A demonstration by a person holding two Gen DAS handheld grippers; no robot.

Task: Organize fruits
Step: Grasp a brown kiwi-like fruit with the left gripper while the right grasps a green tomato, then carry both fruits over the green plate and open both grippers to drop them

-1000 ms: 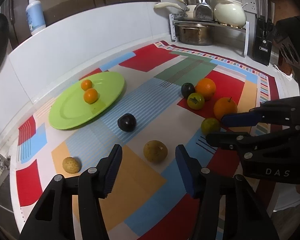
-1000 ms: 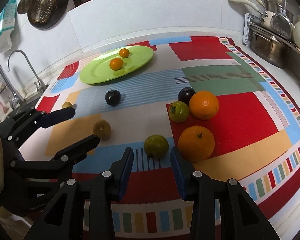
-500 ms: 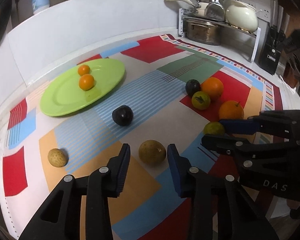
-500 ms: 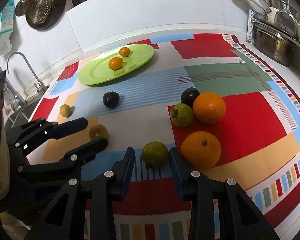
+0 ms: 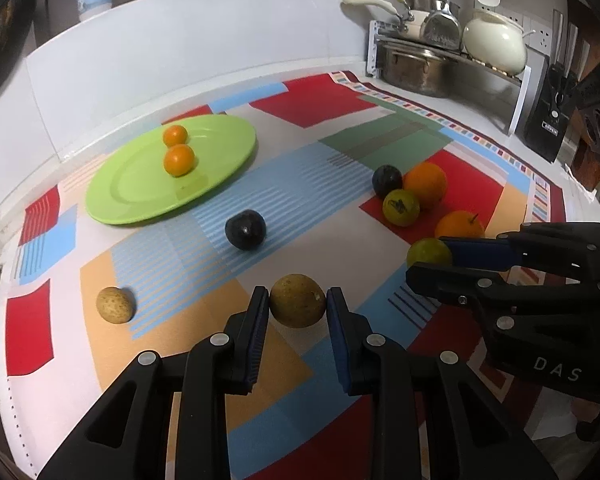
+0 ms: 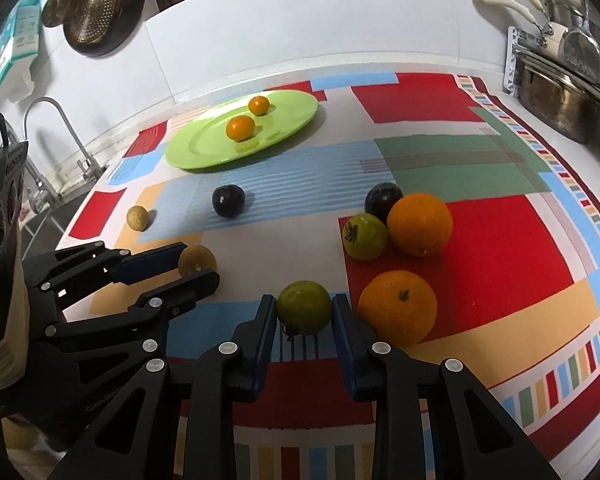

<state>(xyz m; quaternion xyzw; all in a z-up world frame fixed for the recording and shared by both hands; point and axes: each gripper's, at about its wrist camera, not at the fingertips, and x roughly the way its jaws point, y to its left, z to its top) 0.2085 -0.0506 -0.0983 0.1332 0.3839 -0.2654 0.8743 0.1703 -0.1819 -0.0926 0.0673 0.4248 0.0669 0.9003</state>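
L gripper (image 5: 297, 303) pads flank brown round fruit (image 5: 297, 300), R gripper (image 6: 304, 311) pads flank green tomato (image 6: 304, 307); can't tell if clamped. Both light, roll-prone; tomato soft, grip at widest part

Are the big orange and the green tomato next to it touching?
Touching. The right wrist view shows the big orange pressed against the green tomato, no gap between them.

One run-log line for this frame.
left gripper: shut on brown fruit | right gripper: shut on green fruit | green plate: two oranges
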